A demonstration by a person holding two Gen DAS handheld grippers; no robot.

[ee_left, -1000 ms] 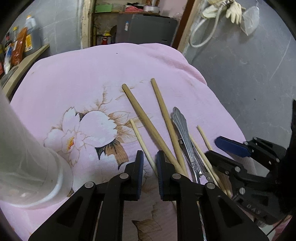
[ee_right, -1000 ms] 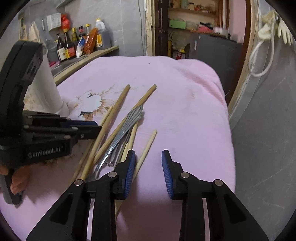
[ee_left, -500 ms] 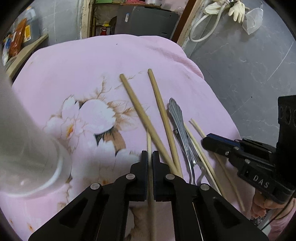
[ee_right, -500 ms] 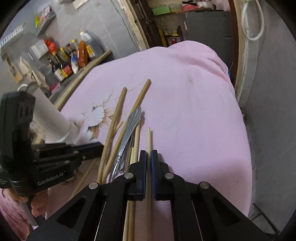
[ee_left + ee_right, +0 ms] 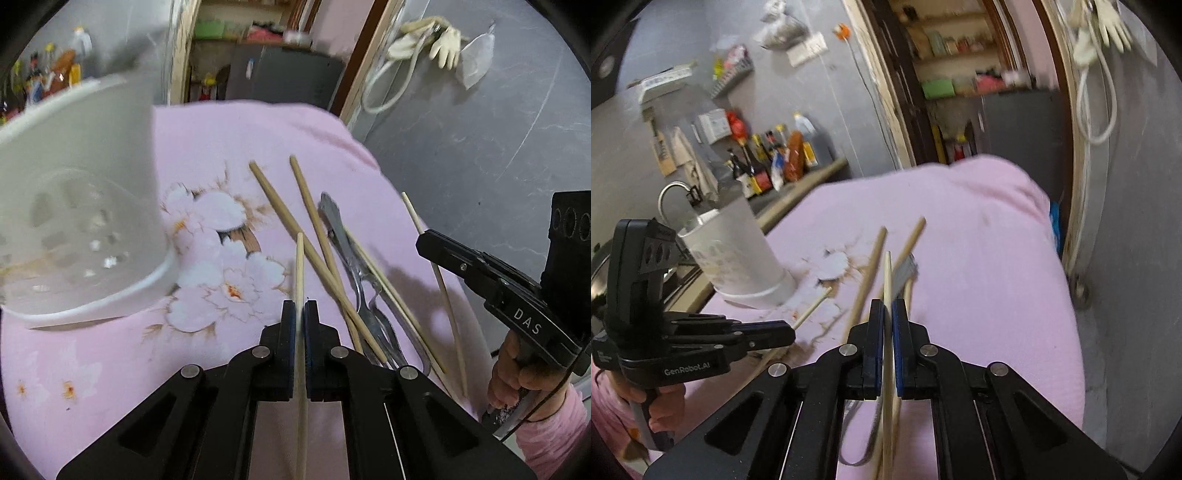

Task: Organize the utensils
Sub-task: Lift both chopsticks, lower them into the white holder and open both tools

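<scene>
My left gripper [image 5: 300, 308] is shut on a thin wooden chopstick [image 5: 300, 266] and holds it above the pink cloth [image 5: 229, 140]. My right gripper [image 5: 888, 306] is shut on another thin chopstick [image 5: 887, 273], also lifted. A white perforated utensil holder [image 5: 77, 206] stands at the left, close to the left gripper; it shows in the right wrist view [image 5: 735, 254] too. On the cloth lie two thick wooden chopsticks [image 5: 284, 214], metal utensils [image 5: 351, 258] and another thin chopstick [image 5: 391, 291].
The cloth-covered table drops off at the right to a grey floor [image 5: 480, 129]. A counter with bottles [image 5: 775, 158] stands behind the holder. A doorway with shelves [image 5: 960, 85] is at the back.
Both grippers shut on a thin chopstick each and lifted them off the cloth. The left gripper has swung toward the white holder, which now fills the left of its view.
</scene>
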